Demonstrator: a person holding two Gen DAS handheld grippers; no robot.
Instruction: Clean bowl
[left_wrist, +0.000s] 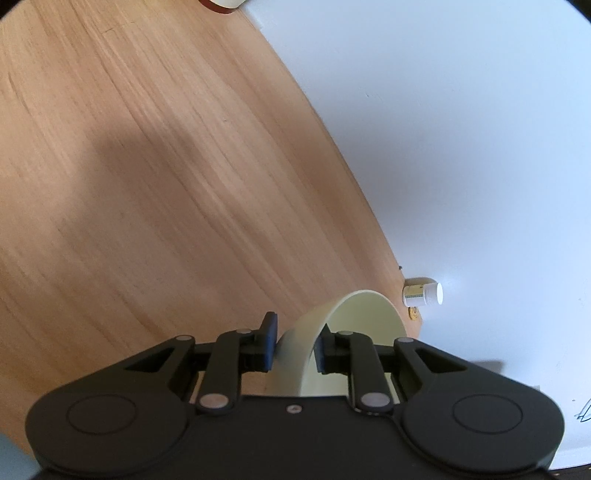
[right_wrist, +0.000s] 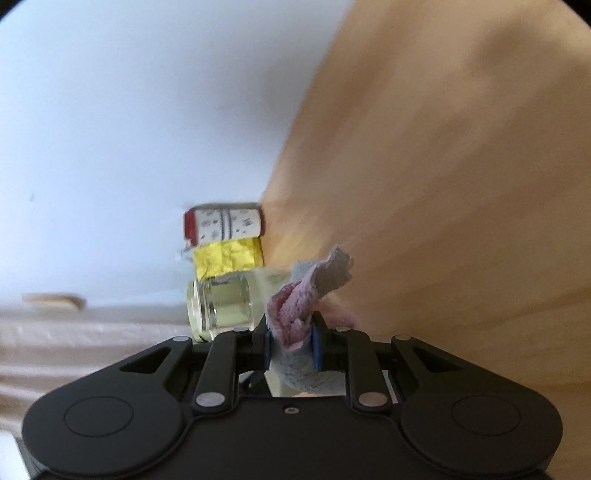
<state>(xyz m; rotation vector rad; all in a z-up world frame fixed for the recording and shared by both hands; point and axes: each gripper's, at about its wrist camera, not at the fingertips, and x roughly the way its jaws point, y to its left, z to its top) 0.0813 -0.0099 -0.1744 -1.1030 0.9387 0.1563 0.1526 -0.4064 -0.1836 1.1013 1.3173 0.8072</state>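
Note:
In the left wrist view my left gripper (left_wrist: 295, 347) is shut on the rim of a pale cream bowl (left_wrist: 354, 314), which curves up between the dark pads above the wooden table (left_wrist: 147, 184); most of the bowl is hidden under the gripper body. In the right wrist view my right gripper (right_wrist: 291, 347) is shut on a bunched pink and grey cloth (right_wrist: 306, 295) that sticks out past the blue pads. This view is rolled sideways and blurred. The bowl does not show in it.
A small white-capped bottle (left_wrist: 423, 292) stands at the table's far edge by the white wall (left_wrist: 461, 129). In the right wrist view a glass jar (right_wrist: 221, 306), a yellow packet (right_wrist: 229, 258) and a red-and-white patterned tin (right_wrist: 225, 223) sit against the wall.

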